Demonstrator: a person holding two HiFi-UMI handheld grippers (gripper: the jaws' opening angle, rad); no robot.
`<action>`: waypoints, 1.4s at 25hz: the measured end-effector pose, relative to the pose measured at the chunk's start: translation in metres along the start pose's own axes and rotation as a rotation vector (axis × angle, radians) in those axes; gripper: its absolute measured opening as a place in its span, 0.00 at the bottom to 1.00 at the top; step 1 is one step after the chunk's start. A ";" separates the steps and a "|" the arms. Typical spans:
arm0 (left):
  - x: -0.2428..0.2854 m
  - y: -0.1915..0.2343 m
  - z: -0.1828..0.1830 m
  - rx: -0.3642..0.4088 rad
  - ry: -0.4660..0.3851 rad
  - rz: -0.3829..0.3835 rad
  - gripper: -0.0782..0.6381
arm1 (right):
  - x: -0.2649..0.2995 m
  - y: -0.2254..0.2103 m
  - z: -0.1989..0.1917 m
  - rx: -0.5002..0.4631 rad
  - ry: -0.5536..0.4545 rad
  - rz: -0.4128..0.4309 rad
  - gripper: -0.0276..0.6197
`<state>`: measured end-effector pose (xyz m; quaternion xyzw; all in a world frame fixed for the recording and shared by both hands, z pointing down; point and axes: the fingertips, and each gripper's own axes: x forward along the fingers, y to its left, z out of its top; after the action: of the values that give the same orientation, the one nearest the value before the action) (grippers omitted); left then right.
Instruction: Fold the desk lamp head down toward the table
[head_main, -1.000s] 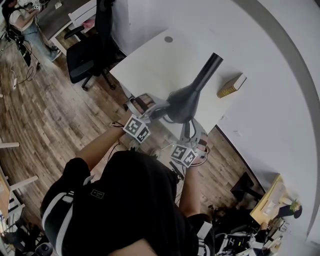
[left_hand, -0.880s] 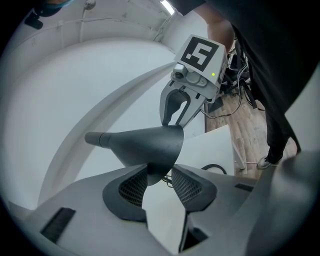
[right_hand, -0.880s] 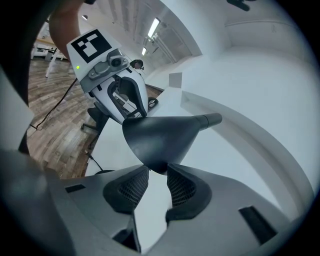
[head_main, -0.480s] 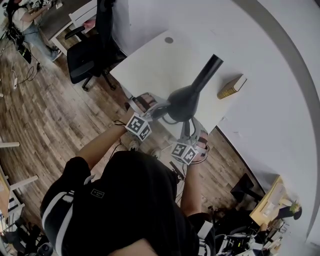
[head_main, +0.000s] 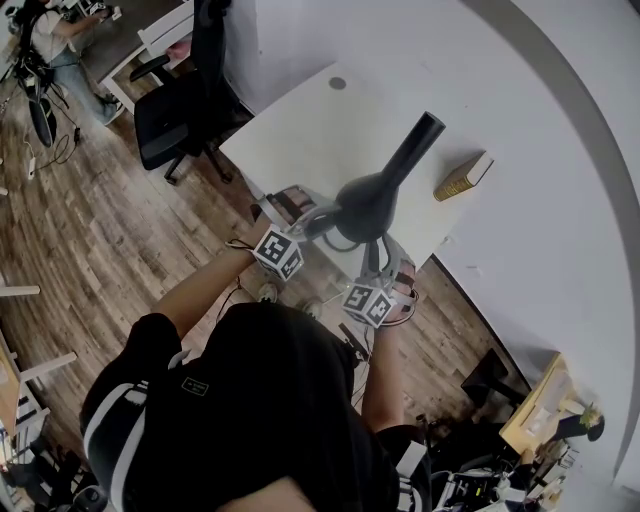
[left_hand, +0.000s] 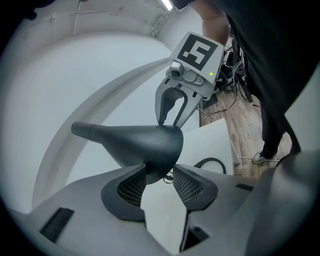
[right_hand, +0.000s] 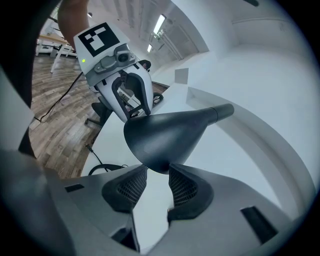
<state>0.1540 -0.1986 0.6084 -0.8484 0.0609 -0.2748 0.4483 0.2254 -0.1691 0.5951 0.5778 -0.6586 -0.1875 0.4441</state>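
You are easing off the lamp head (head_main: 365, 205) above the table's (head_main: 300, 130) near edge, the left gripper (left_hand: 159, 175) and right gripper (right_hand: 157, 181) having just been opening, seemingly clear of it, so be drawing both straight back without nudging it.
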 end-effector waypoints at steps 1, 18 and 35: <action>0.000 0.000 0.000 0.002 0.004 -0.002 0.34 | 0.000 0.000 0.000 -0.003 0.000 0.000 0.28; 0.004 0.003 0.001 -0.012 -0.011 0.000 0.34 | 0.004 0.000 -0.006 0.000 -0.013 0.005 0.28; -0.012 -0.010 0.004 -0.036 0.002 -0.044 0.32 | -0.014 0.006 0.000 0.074 -0.025 0.019 0.26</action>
<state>0.1446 -0.1856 0.6096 -0.8572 0.0476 -0.2842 0.4267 0.2209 -0.1545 0.5943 0.5852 -0.6761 -0.1659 0.4158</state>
